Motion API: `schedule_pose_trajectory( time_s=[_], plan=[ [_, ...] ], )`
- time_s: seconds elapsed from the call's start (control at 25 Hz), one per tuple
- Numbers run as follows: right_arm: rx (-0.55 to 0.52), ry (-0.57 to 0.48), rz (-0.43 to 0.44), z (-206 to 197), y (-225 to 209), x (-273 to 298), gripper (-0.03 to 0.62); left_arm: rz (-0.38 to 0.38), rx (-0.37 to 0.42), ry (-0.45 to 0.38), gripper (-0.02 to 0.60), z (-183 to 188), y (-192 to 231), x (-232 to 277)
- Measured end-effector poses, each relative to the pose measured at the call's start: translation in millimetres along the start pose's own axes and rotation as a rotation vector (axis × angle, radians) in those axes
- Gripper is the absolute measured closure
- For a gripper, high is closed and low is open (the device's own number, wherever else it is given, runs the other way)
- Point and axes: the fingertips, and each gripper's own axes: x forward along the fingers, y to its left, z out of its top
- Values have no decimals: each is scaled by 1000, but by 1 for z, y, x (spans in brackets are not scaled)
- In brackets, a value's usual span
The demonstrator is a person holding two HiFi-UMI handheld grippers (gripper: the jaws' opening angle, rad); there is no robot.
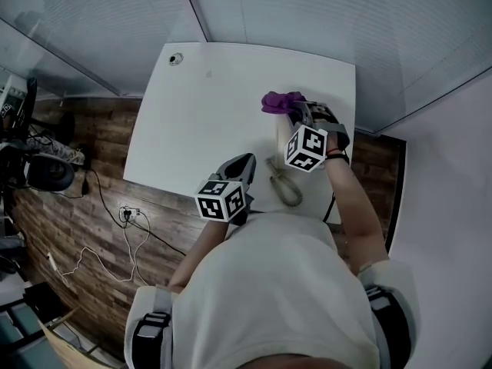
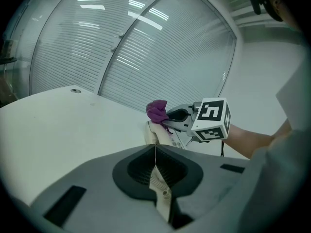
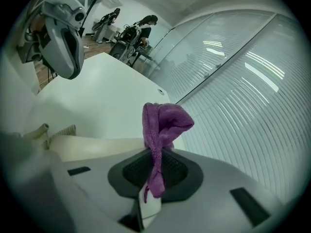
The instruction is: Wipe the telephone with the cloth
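A cream telephone (image 1: 280,135) lies at the right side of the white table (image 1: 207,121), its cord (image 1: 286,187) trailing toward me. My right gripper (image 1: 297,114) is over the phone's far end, shut on a bunched purple cloth (image 1: 280,101). In the right gripper view the cloth (image 3: 163,125) stands up out of the shut gripper (image 3: 154,152), with the phone (image 3: 87,147) just below and to the left. My left gripper (image 1: 246,162) hovers at the table's near edge, shut and empty. The left gripper view shows that gripper (image 2: 155,152) in front of the telephone (image 2: 158,134) and cloth (image 2: 157,110).
A round cable hole (image 1: 176,58) sits in the table's far left corner. Glass walls with blinds (image 1: 307,14) close off the far and right sides. Cables and a power strip (image 1: 127,214) lie on the wooden floor to the left. People and chairs (image 3: 131,33) are far behind.
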Motion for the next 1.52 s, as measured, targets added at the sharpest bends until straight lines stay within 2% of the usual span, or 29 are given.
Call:
schedule_pose_trajectory(
  time_s=[0.52, 1.28, 1.52],
  plan=[
    [-10, 31, 42, 10, 20, -12, 548, -28, 8, 12, 558, 8, 9, -13],
    [36, 78, 75, -8, 92, -38, 548, -112, 57, 78, 558, -27, -3, -21],
    [57, 101, 101, 7, 102, -61, 548, -139, 59, 91, 558, -16, -10, -45]
  ],
)
